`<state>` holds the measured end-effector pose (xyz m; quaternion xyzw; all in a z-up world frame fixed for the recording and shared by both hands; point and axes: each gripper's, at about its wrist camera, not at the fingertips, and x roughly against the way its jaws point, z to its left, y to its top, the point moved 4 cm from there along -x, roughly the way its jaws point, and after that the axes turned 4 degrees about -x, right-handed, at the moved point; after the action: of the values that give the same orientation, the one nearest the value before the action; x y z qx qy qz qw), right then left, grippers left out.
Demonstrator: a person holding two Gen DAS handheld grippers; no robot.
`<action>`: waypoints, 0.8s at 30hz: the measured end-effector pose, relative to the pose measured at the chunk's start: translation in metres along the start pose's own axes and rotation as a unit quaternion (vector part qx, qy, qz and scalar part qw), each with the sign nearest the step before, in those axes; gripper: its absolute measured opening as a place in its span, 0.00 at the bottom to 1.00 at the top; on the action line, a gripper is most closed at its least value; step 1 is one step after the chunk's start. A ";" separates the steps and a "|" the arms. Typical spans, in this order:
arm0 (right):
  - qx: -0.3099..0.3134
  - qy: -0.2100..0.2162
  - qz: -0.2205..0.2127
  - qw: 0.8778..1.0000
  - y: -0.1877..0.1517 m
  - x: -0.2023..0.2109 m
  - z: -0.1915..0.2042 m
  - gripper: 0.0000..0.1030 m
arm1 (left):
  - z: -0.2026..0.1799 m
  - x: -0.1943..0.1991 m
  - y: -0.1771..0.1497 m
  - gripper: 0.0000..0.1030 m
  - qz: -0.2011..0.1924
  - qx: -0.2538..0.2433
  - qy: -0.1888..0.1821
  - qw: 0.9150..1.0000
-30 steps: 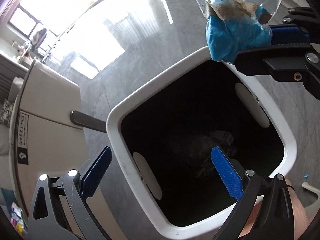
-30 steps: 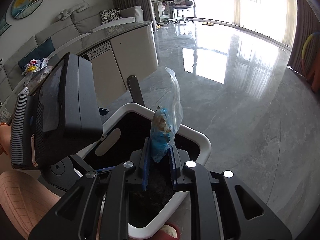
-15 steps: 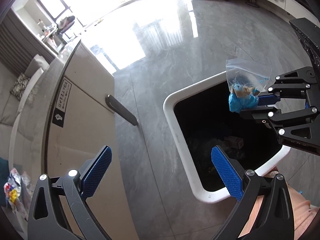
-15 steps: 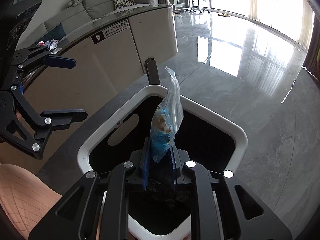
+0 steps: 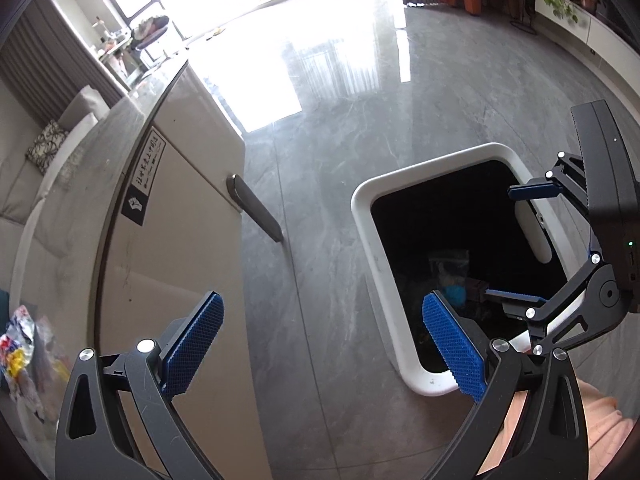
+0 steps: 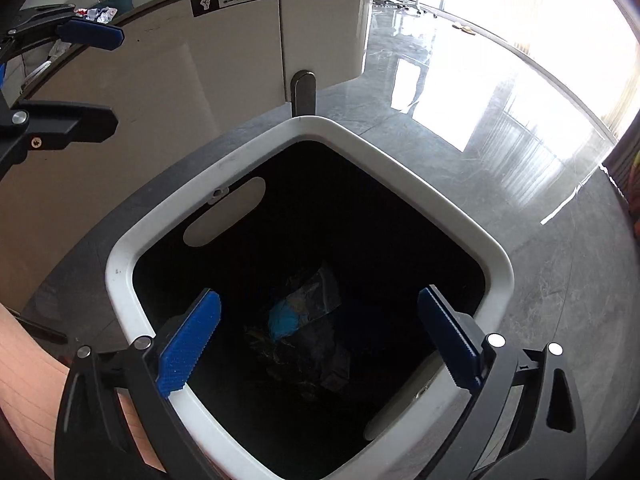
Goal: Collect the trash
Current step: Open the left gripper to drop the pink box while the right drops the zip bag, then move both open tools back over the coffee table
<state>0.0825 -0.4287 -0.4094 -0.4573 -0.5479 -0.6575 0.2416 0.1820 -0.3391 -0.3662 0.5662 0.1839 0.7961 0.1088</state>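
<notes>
A white-rimmed trash bin [image 6: 472, 232] with a black inside stands on the grey floor. A clear plastic bag with blue and brown trash [image 6: 298, 308] lies inside it among other dark litter; it also shows faintly in the left wrist view [image 5: 454, 276]. My right gripper [image 6: 316, 344] is open and empty, above the bin's mouth; it also shows in the left wrist view [image 5: 520, 246]. My left gripper [image 5: 320, 340] is open and empty, over the floor between the bin [image 5: 384, 248] and the counter. Its fingers [image 6: 90, 36] show at the upper left of the right wrist view.
A beige counter cabinet [image 5: 180, 208] with a metal handle [image 5: 256, 208] stands left of the bin. Crumpled colourful wrappers [image 5: 16, 344] lie on the counter top, also in the right wrist view [image 6: 98, 13]. Glossy grey floor stretches toward bright windows.
My right gripper has opened and the bag of trash has dropped into the bin. My left gripper has pulled back and swung left toward the counter.
</notes>
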 end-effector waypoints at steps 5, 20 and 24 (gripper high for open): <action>-0.007 -0.010 -0.022 1.000 0.005 0.011 -0.007 0.95 | 0.004 0.006 -0.003 0.95 -0.006 0.008 0.005 1.000; 0.057 0.020 -0.144 0.988 0.091 0.088 0.050 0.95 | 0.096 0.082 -0.066 0.95 -0.051 0.143 0.096 0.984; 0.089 0.043 -0.176 0.979 0.121 0.103 0.088 0.95 | 0.138 0.103 -0.092 0.95 -0.059 0.191 0.128 0.971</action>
<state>0.1630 -0.3611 -0.2615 -0.3015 -0.6651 -0.6576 0.1853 0.2745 -0.1927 -0.2750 0.4581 0.3779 0.8043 0.0207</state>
